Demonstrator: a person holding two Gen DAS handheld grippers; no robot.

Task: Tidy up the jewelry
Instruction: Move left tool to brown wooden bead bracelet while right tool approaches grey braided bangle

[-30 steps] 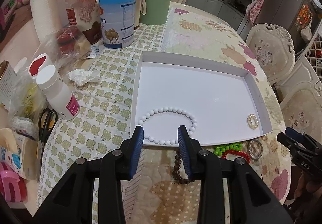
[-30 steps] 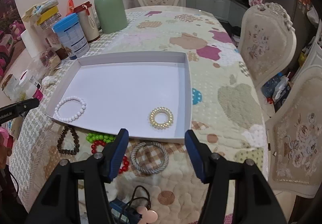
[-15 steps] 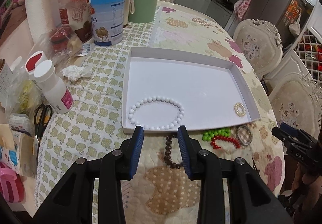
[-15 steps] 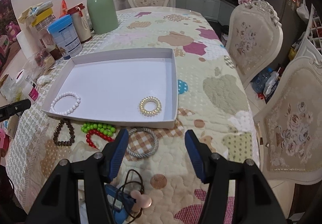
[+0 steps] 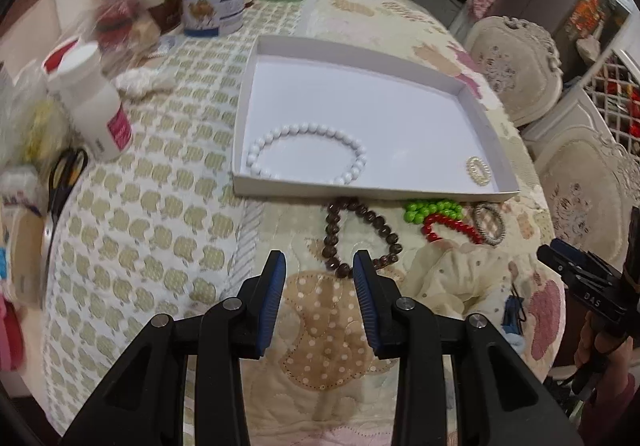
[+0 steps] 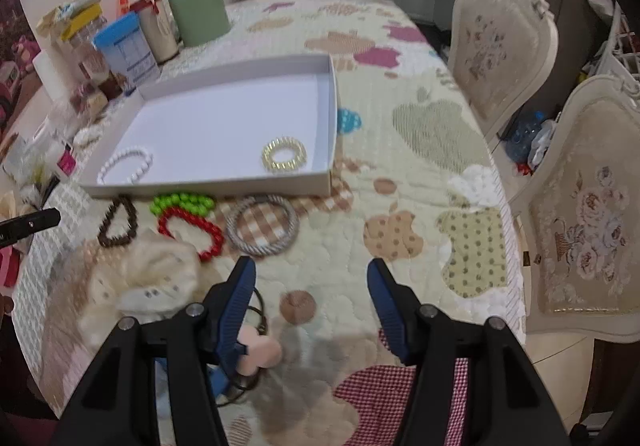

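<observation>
In the left wrist view, the left gripper sits low in the centre of the frame, its blue pads set a modest gap apart with nothing between them. Just beyond its tips lies a brown bead bracelet, pulled into a rough triangle on the quilted tablecloth; its long axis runs from the gripper up toward the near wall of the white tray, with the narrow end nearly touching that wall.

To the right, a green bead bracelet, a red bead bracelet and a grey twisted ring lie close together. Inside the tray rest a white bead bracelet, lower left, and a small gold coil ring, lower right.

In the right wrist view, the right gripper stands wide open and empty at lower centre, over bare cloth. The grey ring lies flat just above and left of it.

Likely risks: the narrow left opening may pinch one bead and let the strand slide out, or catch the soft cloth. The red and green strands touch, so lifting one could drag the other. A cream fabric item and a cord lie beside the right gripper and could snag.
</observation>
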